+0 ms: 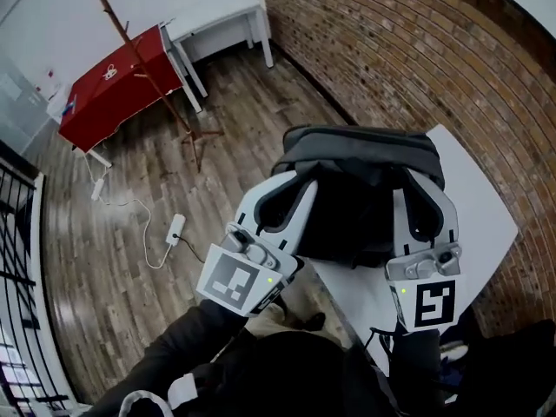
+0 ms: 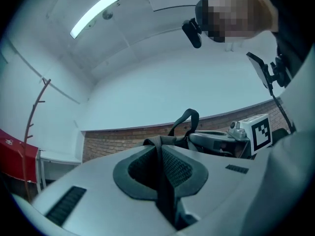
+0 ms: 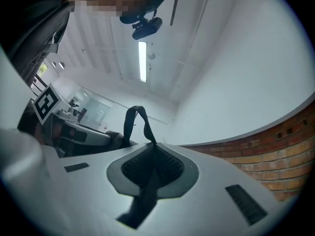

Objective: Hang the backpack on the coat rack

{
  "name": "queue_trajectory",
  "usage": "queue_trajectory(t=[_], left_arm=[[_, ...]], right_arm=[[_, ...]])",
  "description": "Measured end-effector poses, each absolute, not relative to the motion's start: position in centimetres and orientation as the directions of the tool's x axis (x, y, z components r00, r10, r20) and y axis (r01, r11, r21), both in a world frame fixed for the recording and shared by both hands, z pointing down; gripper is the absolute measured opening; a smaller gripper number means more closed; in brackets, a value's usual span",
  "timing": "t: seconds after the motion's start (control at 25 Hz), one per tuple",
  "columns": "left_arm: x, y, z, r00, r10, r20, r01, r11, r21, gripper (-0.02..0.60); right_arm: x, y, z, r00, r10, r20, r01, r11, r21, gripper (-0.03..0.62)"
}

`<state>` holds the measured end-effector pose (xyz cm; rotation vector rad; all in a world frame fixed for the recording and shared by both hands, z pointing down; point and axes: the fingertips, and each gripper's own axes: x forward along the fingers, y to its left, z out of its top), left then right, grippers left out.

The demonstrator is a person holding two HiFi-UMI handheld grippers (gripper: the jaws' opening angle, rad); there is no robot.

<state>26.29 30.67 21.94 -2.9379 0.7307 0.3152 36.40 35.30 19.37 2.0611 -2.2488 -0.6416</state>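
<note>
A black and grey backpack (image 1: 360, 194) hangs between my two grippers, over the corner of a white table (image 1: 478, 207). My left gripper (image 1: 295, 189) is shut on the backpack's left shoulder strap (image 2: 165, 191), which runs down between its jaws. My right gripper (image 1: 419, 185) is shut on the other strap (image 3: 145, 186). The top carry loop (image 2: 189, 122) stands up between them and also shows in the right gripper view as a loop (image 3: 135, 122). The coat rack (image 1: 139, 63), a reddish wooden pole with pegs, stands on the floor at the far left, well away from the backpack.
A red-covered table (image 1: 113, 89) and a white bench (image 1: 217, 16) stand behind the rack. A power strip with cable (image 1: 174, 230) lies on the wooden floor. A brick wall (image 1: 391, 50) runs along the right. A black railing (image 1: 17, 276) borders the left.
</note>
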Motion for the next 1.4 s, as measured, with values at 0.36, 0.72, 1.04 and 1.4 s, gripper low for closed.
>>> queue_trajectory(t=[0.36, 0.72, 1.04, 1.4], left_arm=[[12.5, 23.6, 20.9, 0.736, -0.631, -0.245, -0.66, -0.749, -0.057, 0.043], [1.5, 17.1, 20.0, 0.639, -0.723, -0.264, -0.761, -0.644, -0.077, 0.043], [-7.1, 13.0, 20.1, 0.563, -0.779, -0.274, -0.824, -0.556, -0.112, 0.043], [-11.8, 8.9, 22.3, 0.485, -0.846, -0.223, -0.874, -0.481, -0.075, 0.043]], right_arm=[[23.3, 25.9, 18.6, -0.335, -0.9, -0.28, -0.913, 0.237, 0.332, 0.018], [12.5, 17.7, 17.6, -0.455, -0.834, -0.313, -0.875, 0.354, 0.329, 0.018], [4.0, 12.5, 17.9, -0.535, -0.78, -0.324, -0.837, 0.438, 0.329, 0.018], [-0.8, 7.1, 19.9, -0.602, -0.753, -0.266, -0.794, 0.529, 0.299, 0.018]])
